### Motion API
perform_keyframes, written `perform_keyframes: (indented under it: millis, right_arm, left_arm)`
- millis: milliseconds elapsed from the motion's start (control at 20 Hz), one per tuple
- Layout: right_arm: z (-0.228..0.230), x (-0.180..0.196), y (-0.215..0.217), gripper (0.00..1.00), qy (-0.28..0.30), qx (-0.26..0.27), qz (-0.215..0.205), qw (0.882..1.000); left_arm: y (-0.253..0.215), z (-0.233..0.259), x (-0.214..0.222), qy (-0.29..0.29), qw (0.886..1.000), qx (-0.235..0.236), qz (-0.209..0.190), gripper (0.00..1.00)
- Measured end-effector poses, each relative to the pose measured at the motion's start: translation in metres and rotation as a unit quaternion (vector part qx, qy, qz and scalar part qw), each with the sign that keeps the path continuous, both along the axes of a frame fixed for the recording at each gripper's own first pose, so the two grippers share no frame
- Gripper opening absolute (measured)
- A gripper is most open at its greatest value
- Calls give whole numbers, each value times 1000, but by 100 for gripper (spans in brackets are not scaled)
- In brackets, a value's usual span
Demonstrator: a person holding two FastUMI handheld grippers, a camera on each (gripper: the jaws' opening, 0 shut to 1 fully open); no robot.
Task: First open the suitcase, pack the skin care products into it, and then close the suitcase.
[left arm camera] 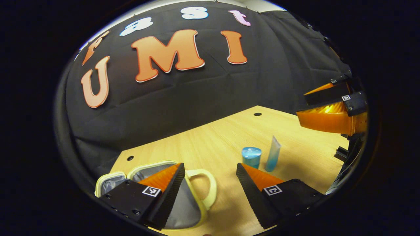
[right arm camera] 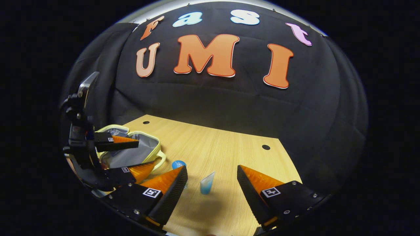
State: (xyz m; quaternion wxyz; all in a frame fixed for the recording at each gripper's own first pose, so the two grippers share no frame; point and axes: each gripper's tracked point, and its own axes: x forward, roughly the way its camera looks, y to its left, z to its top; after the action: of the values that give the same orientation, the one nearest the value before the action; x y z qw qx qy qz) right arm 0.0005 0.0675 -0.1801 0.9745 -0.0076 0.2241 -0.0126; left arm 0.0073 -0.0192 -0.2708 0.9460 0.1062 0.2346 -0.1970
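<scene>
Now, what I see from my station:
Suitcase [left arm camera: 183, 203]: small, cream-rimmed, lying open on the worktop [left arm camera: 213, 137]; grey lining showing, cream handle on its near side.
Jar [left arm camera: 251, 156]: round, blue lid, standing upright beside the tube.
Tube [left arm camera: 273, 154]: pale blue, translucent, standing upright right of the jar, well apart from the suitcase.
Left gripper [left arm camera: 210, 177]: fingers spread, empty, above the suitcase edge.
Right gripper [right arm camera: 211, 178]: fingers spread, empty, tube [right arm camera: 206, 183] between them farther ahead.

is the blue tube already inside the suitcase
No, the blue tube stands on the bare wooden table beside the blue jar, apart from the open suitcase.
</scene>
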Motion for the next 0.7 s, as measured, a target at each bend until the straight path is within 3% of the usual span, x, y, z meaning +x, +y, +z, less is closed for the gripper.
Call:
perform_keyframes:
  millis: [500,600,700]
  right_arm:
    - [-52,8,-14,96,38,-4,74,997]
    - [-67,3,-15,96,53,6,81,995]
    - [-78,6,-14,96,58,14,83,995]
  left_arm:
    - [-72,-78,-2,33,999,-3,-7,95]
    - [-81,-91,1,40,999,-6,-6,83]
    - [-89,-103,5,50,999,-15,-5,81]
